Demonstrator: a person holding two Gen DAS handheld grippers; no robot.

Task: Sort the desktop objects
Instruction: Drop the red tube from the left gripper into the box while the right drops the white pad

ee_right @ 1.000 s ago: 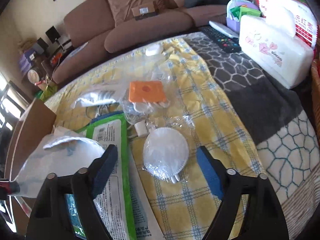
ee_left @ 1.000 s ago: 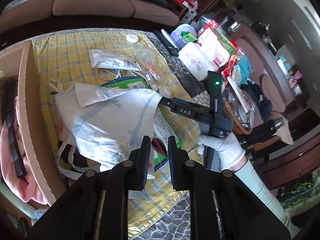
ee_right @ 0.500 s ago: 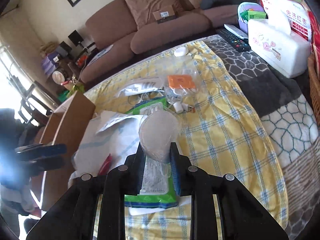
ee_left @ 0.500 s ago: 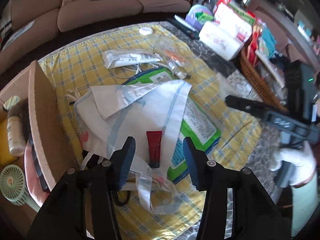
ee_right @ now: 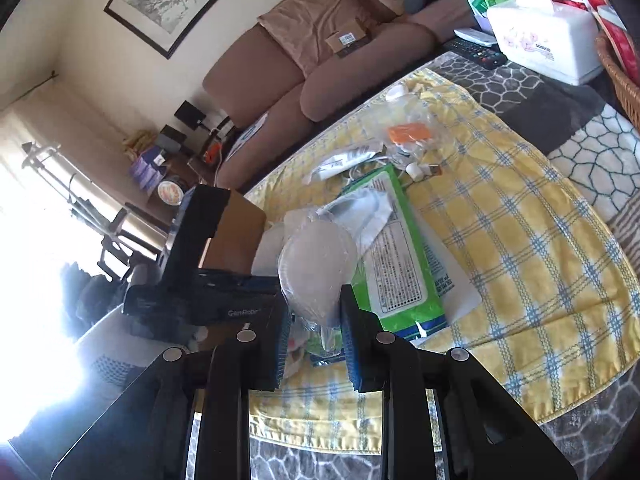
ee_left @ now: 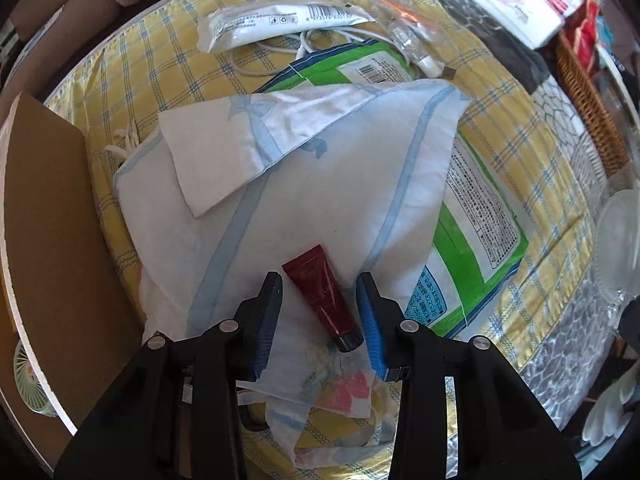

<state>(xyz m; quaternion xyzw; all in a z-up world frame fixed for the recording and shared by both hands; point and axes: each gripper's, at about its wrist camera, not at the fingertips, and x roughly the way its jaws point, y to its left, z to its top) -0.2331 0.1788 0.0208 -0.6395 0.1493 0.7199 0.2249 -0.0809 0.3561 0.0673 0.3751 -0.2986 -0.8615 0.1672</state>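
A dark red tube (ee_left: 322,300) lies on a white cloth bag (ee_left: 320,184) with pale blue stripes. My left gripper (ee_left: 320,284) points straight down over it. Its jaws are closing with the tube between them, and a gap shows on both sides of the tube. My right gripper (ee_right: 314,312) is shut on a clear round packet of white pads (ee_right: 316,268) and holds it above the table. That packet also shows at the right edge of the left wrist view (ee_left: 618,240). The left gripper's black body (ee_right: 192,280) sits just left of the packet.
A cardboard box (ee_left: 52,220) stands left of the bag, with a small fan (ee_left: 28,376) beyond it. A green wipes pack (ee_left: 476,240) lies under the bag. A white sachet (ee_left: 272,20), a cable (ee_left: 320,38), an orange item (ee_right: 408,134), a tissue box (ee_right: 544,40) and a wicker basket (ee_left: 588,92) lie farther off.
My left gripper opened, dropped closer to the bag, and now stands narrower around the red tube. My right gripper shut on the round packet and lifted it up and leftward.
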